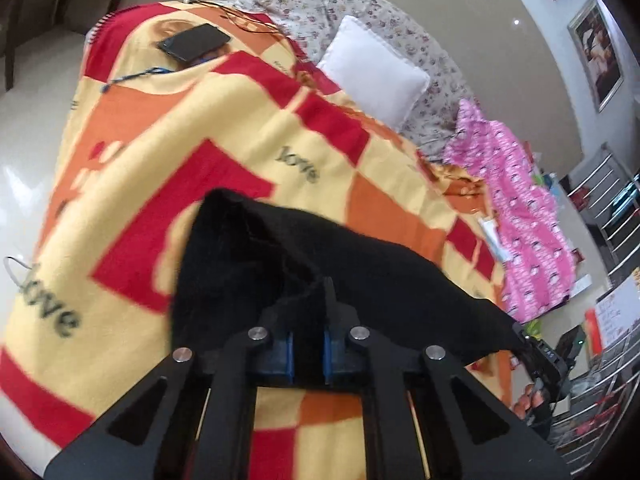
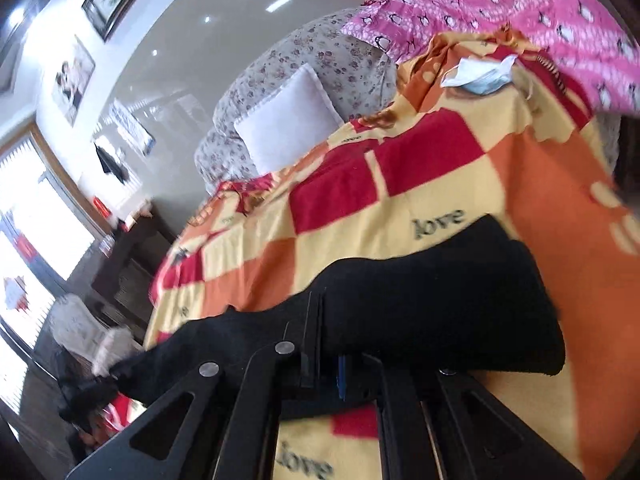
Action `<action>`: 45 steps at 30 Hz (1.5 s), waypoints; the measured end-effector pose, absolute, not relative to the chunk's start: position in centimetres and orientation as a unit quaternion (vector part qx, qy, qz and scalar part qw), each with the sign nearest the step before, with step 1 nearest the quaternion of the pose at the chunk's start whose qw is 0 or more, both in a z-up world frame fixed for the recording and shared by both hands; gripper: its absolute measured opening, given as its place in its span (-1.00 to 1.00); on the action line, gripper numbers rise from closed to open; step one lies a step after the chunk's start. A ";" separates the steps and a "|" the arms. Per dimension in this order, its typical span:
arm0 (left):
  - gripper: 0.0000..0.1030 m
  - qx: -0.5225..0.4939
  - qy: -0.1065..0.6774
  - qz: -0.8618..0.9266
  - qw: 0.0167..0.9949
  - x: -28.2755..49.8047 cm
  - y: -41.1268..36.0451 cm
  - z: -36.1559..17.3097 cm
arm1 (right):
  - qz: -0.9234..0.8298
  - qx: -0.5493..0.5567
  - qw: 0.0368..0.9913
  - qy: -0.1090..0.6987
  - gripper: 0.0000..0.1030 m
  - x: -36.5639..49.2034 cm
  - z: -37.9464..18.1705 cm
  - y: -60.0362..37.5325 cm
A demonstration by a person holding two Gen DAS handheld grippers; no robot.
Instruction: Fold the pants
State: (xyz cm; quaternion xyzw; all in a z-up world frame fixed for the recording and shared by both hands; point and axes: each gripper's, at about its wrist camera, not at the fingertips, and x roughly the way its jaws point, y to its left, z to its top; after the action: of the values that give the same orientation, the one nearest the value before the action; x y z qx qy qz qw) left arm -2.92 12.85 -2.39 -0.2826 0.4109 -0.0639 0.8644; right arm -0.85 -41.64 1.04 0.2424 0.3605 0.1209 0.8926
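Observation:
The black pants (image 1: 320, 256) hang stretched between my two grippers above a bed covered by a yellow, red and orange "love" blanket (image 1: 160, 152). My left gripper (image 1: 316, 300) is shut on one edge of the pants; the cloth bunches between its jaws and folds away forward. My right gripper (image 2: 320, 320) is shut on the other edge of the pants (image 2: 440, 304), which drape to the right over the blanket (image 2: 400, 208). The right gripper also shows at the lower right of the left wrist view (image 1: 536, 352).
A phone (image 1: 194, 42) with cables lies at the blanket's far corner. A white pillow (image 1: 376, 70) and floral bedding (image 1: 400, 28) sit at the head. Pink patterned clothing (image 1: 520, 208) lies on the bed's right side, with a face mask (image 2: 480, 74) next to it. Racks (image 1: 608, 208) stand to the right.

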 end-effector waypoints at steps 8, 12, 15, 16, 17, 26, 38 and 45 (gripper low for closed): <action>-0.30 -0.263 0.426 -0.025 0.866 -3.2 13.1 -3.6 | 0.093 0.271 0.864 0.414 -0.32 -1.9 -2.6 -44.6; 0.07 -0.234 0.395 -0.004 0.888 -3.7 13.1 -1.1 | 0.044 0.265 0.876 0.400 -0.12 -2.0 -1.6 -47.1; 0.17 -0.215 0.384 -0.004 0.898 -3.4 12.6 0.1 | 0.002 0.232 0.879 0.417 -0.12 -0.7 -1.9 -47.6; 0.19 -0.208 0.385 -0.009 0.899 -3.2 12.0 0.3 | 0.004 0.229 0.878 0.419 -0.26 -0.2 -2.1 -47.7; 0.19 -0.200 0.388 -0.012 0.900 -2.9 11.6 0.3 | 0.013 0.222 0.879 0.421 -0.47 0.4 -2.4 -47.7; 0.20 -0.149 0.405 -0.018 0.902 -0.6 6.5 -1.3 | 0.036 0.178 0.914 0.363 -0.82 2.5 0.8 -46.0; 0.30 -0.093 0.421 -0.005 0.902 0.4 3.6 -2.6 | -0.033 0.145 0.906 0.396 -0.05 -0.7 0.5 -48.5; 0.31 -0.088 0.416 -0.011 0.905 0.5 2.3 -2.0 | 0.093 0.140 0.908 0.384 -0.05 -1.1 1.6 -42.2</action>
State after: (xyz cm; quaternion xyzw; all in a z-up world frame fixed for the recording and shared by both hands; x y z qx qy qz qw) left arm 0.48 2.32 -2.00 -0.0878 0.4156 -0.0113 0.9052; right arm -1.12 -42.16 1.63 0.1404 0.3841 0.0928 0.9078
